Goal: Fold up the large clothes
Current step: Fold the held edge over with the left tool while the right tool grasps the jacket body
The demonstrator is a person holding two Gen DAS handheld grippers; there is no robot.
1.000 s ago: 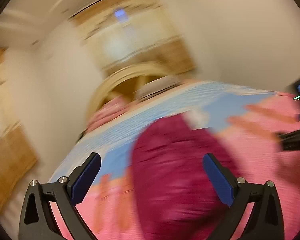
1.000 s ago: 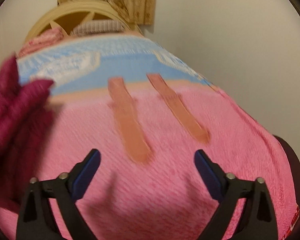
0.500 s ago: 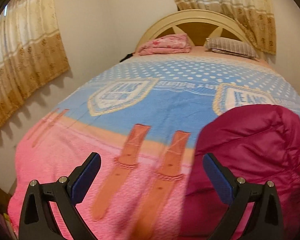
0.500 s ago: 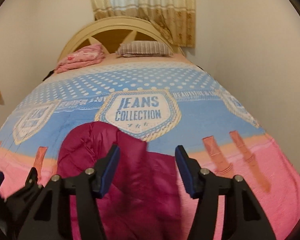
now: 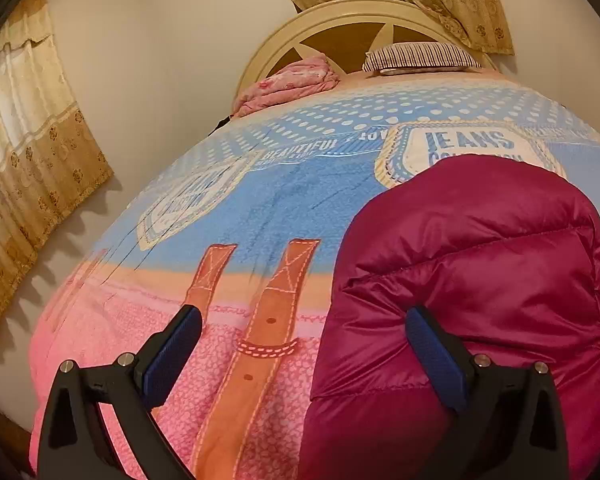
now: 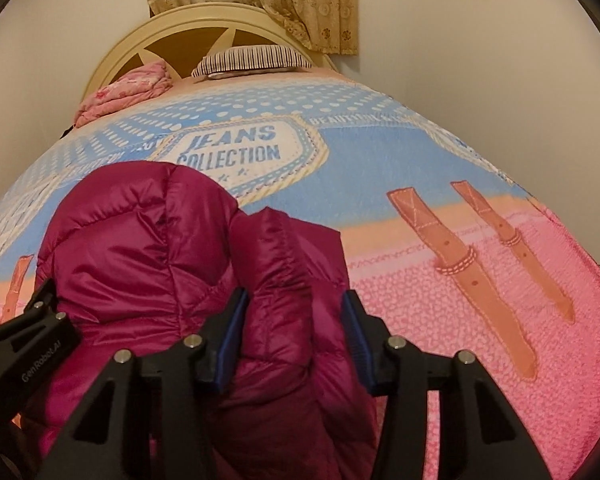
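Note:
A magenta puffer jacket (image 6: 172, 264) lies bunched on the bed's pink and blue blanket (image 6: 440, 320); it also shows at the right of the left wrist view (image 5: 480, 280). My right gripper (image 6: 294, 320) is half closed with its jaws on either side of a raised fold of the jacket, which fills the gap between the pads. My left gripper (image 5: 300, 340) is wide open and empty; its right finger (image 5: 432, 352) is in front of the jacket's left edge and its left finger is over the blanket. The left gripper's body shows at the left of the right wrist view (image 6: 28, 336).
The blanket (image 5: 260, 200) covers the whole bed. A striped pillow (image 6: 252, 60) and a folded pink cloth (image 6: 128, 92) lie by the cream headboard (image 6: 220, 20). Curtains (image 5: 28, 160) hang on the left wall and behind the headboard. A wall runs along the bed's right side.
My right gripper has narrowed around a fold of the jacket and moved closer to it. My left gripper swung from a blurred view to settle at the jacket's left edge, still open.

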